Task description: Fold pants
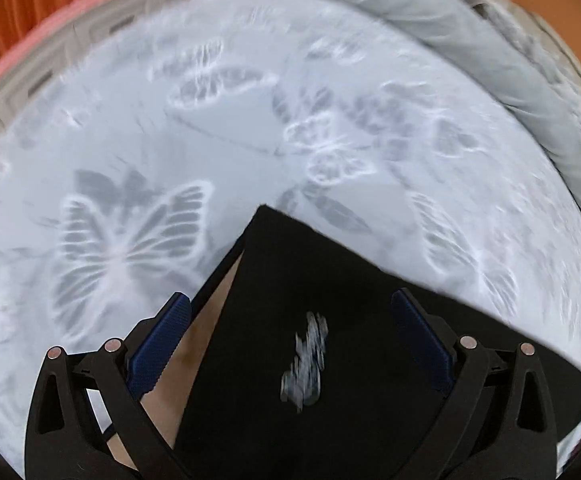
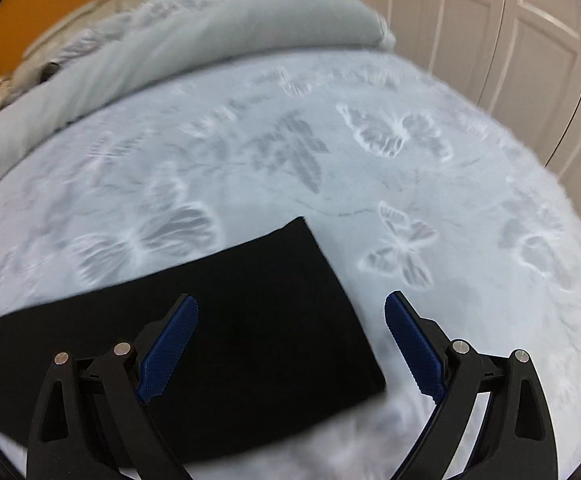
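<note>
Black pants [image 1: 330,300] lie folded flat on a pale blue bedsheet with butterfly prints [image 1: 138,140]. In the left wrist view one corner of the pants points away, and a small white logo [image 1: 306,360] shows on the cloth. My left gripper [image 1: 290,300] hovers open above that part, with nothing between its blue fingers. In the right wrist view the pants [image 2: 250,320] stretch from the left edge to a squared end near the middle. My right gripper [image 2: 292,300] is open over that end, holding nothing.
A rolled grey blanket [image 2: 170,52] lies along the far side of the bed. White panelled doors [image 2: 510,40] stand at the right. An orange wall [image 2: 30,20] and an orange curtain [image 1: 30,12] border the bed. A skin-coloured patch [image 1: 194,352] shows beside the pants.
</note>
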{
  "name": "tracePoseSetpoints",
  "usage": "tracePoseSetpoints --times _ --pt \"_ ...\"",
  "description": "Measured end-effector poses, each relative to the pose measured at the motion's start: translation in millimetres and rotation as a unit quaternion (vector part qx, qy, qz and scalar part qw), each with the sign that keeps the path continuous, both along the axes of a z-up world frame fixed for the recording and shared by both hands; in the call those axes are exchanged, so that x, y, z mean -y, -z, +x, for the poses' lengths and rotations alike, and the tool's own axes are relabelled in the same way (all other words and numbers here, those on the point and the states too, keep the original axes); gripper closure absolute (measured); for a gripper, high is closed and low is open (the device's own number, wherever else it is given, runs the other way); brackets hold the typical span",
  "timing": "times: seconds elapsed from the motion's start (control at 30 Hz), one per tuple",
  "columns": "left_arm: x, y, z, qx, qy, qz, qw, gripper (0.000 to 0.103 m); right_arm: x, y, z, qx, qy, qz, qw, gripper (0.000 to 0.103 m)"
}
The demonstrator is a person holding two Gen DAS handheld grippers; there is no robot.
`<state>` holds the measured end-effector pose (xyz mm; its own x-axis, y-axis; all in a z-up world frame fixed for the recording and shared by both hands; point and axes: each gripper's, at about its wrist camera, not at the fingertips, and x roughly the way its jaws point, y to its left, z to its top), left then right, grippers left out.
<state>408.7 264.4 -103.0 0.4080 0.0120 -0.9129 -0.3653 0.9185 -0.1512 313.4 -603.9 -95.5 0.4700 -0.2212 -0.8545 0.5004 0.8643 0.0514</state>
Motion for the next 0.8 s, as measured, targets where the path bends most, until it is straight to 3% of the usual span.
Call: tracePoseSetpoints --times 0.07,0.1,0.13,0.17,0.2,0.23,0.37,0.43,0.6,0.7,0.8 --pt "9.0 11.5 14.3 -0.011 0.019 0.034 0.9992 0.005 8.2 16.8 13.3 -0.003 -0.009 0.026 1.000 0.015" --pt "19.4 14.2 20.3 -0.010 0.047 0.069 0.9965 0.005 5.4 17.1 14.2 0.007 -0.017 0.013 1.000 0.021" --pt "26.0 13.8 23.3 -0.008 0.063 0.089 0.9940 0.013 0.3 15.6 14.8 0.017 -0.034 0.006 0.999 0.041" --pt "31.8 10.5 24.6 -0.001 0.077 0.097 0.9924 0.037 -2.1 13.6 14.3 0.024 -0.047 0.015 0.999 0.055" --pt "34.9 5.4 23.9 0.006 0.085 0.087 0.9925 0.050 -1.0 8.9 11.4 0.038 -0.051 0.035 0.997 0.094" --pt "36.7 -2.2 21.0 0.011 0.091 0.061 0.9940 0.073 0.8 4.4 7.5 0.055 -0.056 0.066 0.995 0.093" --pt "45.9 -47.3 -13.7 0.064 0.104 0.059 0.9908 0.080 -21.5 -49.0 -34.9 0.118 -0.091 0.044 0.988 0.094" --pt "40.4 -77.1 -46.0 0.095 0.107 0.026 0.9894 0.081 -29.0 -73.9 -61.8 0.145 -0.101 0.041 0.983 0.094" --pt "28.6 -137.6 -139.4 0.158 0.156 0.008 0.9751 0.081 -55.2 -139.3 -170.4 0.207 -0.157 0.026 0.965 0.093" --pt "17.0 -142.3 -201.2 0.160 0.166 0.012 0.9731 0.081 -62.7 -137.8 -225.2 0.195 -0.179 0.020 0.964 0.093" --pt "-2.0 -117.7 -255.8 0.134 0.155 0.007 0.9788 0.080 -61.2 -109.7 -279.2 0.158 -0.187 0.031 0.969 0.093"
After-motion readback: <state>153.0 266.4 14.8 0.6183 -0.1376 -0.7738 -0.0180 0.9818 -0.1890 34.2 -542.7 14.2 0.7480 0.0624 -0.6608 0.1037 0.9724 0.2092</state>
